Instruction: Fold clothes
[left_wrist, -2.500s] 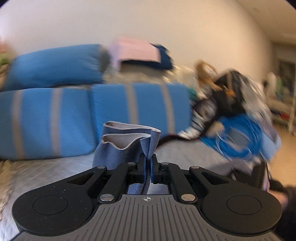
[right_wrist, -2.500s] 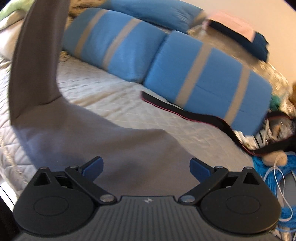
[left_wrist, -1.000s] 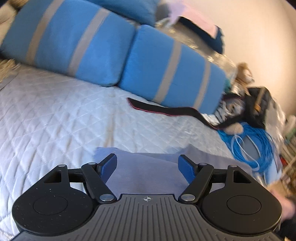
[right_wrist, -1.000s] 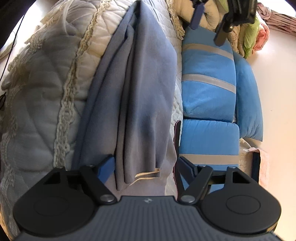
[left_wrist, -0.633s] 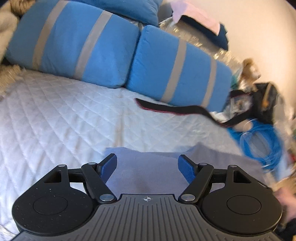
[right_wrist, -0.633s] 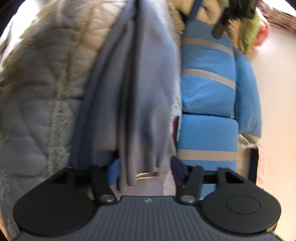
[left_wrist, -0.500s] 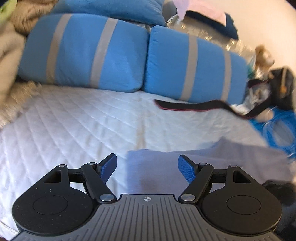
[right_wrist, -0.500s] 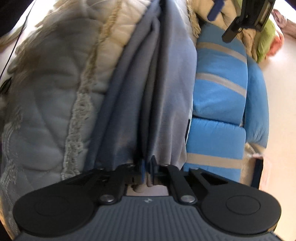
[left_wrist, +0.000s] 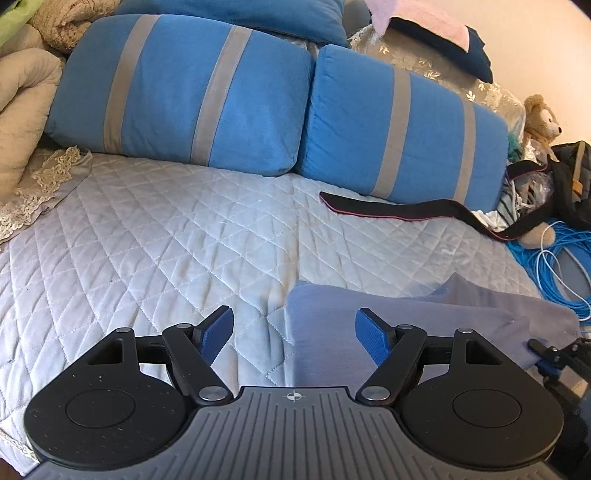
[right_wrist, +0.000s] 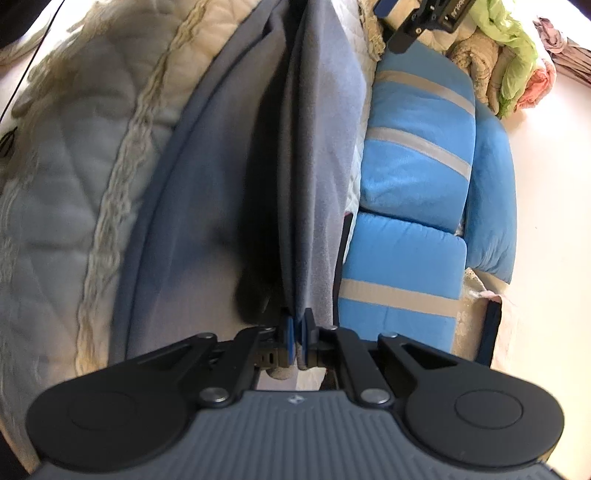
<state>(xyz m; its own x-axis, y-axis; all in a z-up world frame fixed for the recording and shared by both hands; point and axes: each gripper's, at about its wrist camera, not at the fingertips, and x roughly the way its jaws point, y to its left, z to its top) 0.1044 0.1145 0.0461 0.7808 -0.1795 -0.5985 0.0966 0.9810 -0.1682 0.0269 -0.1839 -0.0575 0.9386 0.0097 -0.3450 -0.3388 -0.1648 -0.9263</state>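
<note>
A grey-blue garment (left_wrist: 402, 325) lies in flat layers on the quilted bed cover (left_wrist: 155, 236). My left gripper (left_wrist: 293, 328) hangs open just above the garment's left edge, nothing between its blue pads. In the right wrist view the scene is rolled sideways and the same garment (right_wrist: 317, 155) stretches away from me. My right gripper (right_wrist: 296, 334) is shut on the garment's near edge, the fabric pinched between its pads. The right gripper's tip (left_wrist: 554, 360) shows at the garment's right end in the left wrist view. The left gripper (right_wrist: 417, 18) appears at the top of the right wrist view.
Two blue cushions with grey stripes (left_wrist: 207, 92) line the back of the bed. A black strap (left_wrist: 413, 212) lies in front of them. Blue cable coils (left_wrist: 554, 266), a bag and a teddy bear (left_wrist: 541, 118) crowd the right side. Beige blankets (left_wrist: 22, 96) pile up at the left.
My right gripper closed on the garment's edge, having been open around it a second ago. The left gripper stayed open and swung so the garment now sits right of its centre.
</note>
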